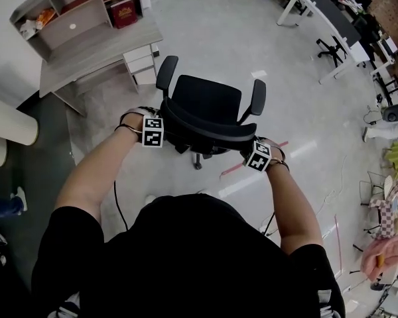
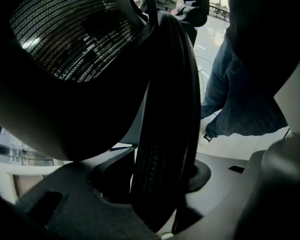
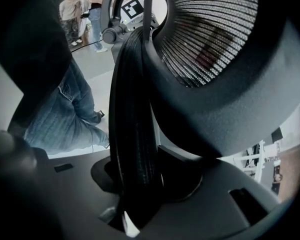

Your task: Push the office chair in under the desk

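One worktop (image 1: 96,61) upper left, right cubby of its shelf unit (image 1: 66,32) holding a red box (image 1: 124,12). Mid-frame, office chair (image 1: 205,108) well apart from it. Clamped on chair's backrest rim: left gripper (image 2: 162,199), right gripper (image 3: 135,199).

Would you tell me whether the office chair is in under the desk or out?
Out: the office chair stands upright on open floor, apart from the desk, with bare floor between them.

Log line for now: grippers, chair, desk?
left gripper: shut on backrest | right gripper: shut on backrest | chair: apart from desk, not yet under it
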Demonstrator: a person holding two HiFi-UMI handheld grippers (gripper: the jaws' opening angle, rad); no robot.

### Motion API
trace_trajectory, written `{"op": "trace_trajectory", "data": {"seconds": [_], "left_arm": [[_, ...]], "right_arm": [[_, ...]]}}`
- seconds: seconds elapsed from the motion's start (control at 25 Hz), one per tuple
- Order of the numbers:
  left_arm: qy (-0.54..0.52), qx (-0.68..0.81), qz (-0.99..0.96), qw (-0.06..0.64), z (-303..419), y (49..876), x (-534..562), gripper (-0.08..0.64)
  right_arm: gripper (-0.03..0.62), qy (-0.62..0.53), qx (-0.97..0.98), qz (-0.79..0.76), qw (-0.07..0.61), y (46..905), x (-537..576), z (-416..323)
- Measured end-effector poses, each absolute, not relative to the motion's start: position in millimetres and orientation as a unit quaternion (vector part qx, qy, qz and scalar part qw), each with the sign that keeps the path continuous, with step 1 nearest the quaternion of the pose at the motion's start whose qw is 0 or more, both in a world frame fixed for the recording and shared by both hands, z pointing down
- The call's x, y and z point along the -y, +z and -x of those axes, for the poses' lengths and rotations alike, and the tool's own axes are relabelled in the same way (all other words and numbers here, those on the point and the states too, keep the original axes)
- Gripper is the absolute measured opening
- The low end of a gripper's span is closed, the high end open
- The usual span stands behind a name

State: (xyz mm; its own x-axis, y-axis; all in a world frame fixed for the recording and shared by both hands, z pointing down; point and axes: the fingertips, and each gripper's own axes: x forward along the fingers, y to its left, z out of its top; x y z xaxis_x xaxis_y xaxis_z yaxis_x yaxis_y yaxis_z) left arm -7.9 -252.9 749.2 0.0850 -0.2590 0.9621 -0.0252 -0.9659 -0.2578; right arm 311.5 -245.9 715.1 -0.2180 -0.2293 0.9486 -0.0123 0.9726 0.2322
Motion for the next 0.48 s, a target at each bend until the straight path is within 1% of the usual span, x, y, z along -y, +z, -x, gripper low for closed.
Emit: {"op": "trace_trajectory", "data": {"seconds": [0.48], "left_arm": [[-0.675, -0.158, 0.72, 0.026, 119.0, 749.4, 173.2, 0.212]], "right_arm": [[0.141, -0.14, 0.782, -0.009, 0.607, 715.2, 222.3, -196.3]]}}
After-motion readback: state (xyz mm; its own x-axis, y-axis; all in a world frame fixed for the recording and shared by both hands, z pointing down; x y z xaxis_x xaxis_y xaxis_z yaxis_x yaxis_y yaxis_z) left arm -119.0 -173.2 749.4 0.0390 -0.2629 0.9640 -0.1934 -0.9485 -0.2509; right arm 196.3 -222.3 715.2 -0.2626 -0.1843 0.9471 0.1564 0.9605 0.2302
